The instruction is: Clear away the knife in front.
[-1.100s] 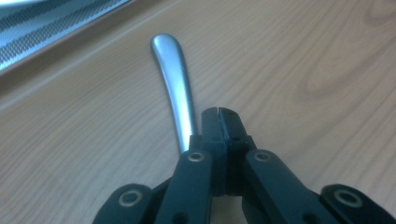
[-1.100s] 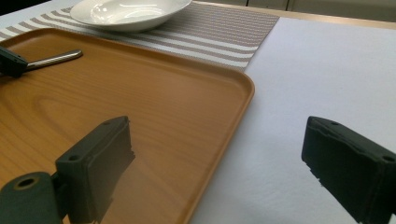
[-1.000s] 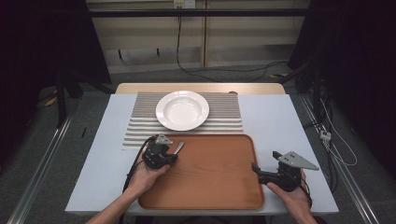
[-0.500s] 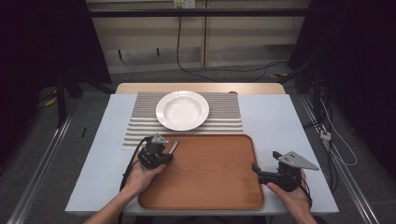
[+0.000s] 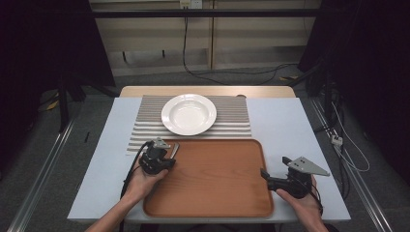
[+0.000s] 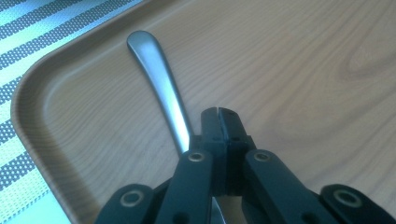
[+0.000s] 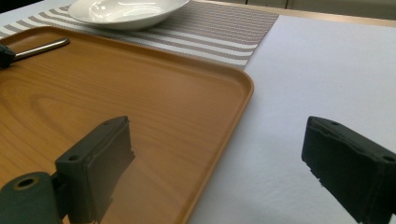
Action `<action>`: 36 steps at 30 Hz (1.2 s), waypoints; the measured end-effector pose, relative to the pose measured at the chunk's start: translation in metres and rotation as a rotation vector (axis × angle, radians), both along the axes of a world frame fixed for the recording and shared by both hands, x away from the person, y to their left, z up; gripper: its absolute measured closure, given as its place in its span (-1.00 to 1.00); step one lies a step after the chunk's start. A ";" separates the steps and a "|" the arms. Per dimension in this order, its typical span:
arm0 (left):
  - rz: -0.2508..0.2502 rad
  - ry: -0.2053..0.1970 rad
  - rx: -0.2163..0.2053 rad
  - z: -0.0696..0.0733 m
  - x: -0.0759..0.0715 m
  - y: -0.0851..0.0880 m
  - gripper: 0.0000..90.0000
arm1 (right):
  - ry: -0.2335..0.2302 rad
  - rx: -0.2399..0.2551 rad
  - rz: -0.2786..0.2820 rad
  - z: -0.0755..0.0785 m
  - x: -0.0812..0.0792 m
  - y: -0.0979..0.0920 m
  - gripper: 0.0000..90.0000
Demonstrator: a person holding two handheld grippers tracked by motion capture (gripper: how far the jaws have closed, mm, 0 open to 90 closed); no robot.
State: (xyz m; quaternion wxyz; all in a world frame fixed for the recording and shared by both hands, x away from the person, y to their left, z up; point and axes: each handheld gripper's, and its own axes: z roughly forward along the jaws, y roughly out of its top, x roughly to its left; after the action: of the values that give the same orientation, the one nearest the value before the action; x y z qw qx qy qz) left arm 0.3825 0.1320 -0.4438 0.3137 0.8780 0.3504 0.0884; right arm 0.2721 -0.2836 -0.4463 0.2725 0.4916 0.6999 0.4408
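Overhead, the wooden tray [image 5: 212, 179] fills the lower middle of the frame, with the white plate [image 5: 188, 113] on the striped mat [image 5: 232, 121] above it. At the tray's upper-left corner sits the left gripper [image 5: 167, 153]; the right gripper [image 5: 265, 175] is at its right rim.

Next, in the left gripper view, the jaws are pressed together at lower centre, a metal utensil handle [image 6: 161, 81] running just beside them toward the upper left.

Lastly, the right gripper view shows jaws wide apart, straddling the tray's edge [image 7: 219, 140] and white tabletop [image 7: 327, 70].

Plate [image 5: 188, 113] on mat [image 5: 232, 122], behind tray [image 5: 217, 179]; utensil handle [image 6: 159, 79] in tray's corner.
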 end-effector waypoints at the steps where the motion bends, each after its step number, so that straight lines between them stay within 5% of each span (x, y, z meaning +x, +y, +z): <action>1: -0.002 0.001 0.002 0.000 0.000 0.000 1.00 | 0.000 0.000 0.000 0.000 0.000 0.000 -0.82; 36: 0.062 0.024 0.019 0.002 0.003 0.024 1.00 | -0.001 -0.004 -0.003 0.000 0.000 0.000 -0.82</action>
State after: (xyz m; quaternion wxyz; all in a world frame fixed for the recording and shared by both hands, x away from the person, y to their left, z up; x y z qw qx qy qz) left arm 0.3854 0.1560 -0.4419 0.2981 0.8708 0.3803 0.0907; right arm 0.2721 -0.2837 -0.4462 0.2742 0.4918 0.6999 0.4394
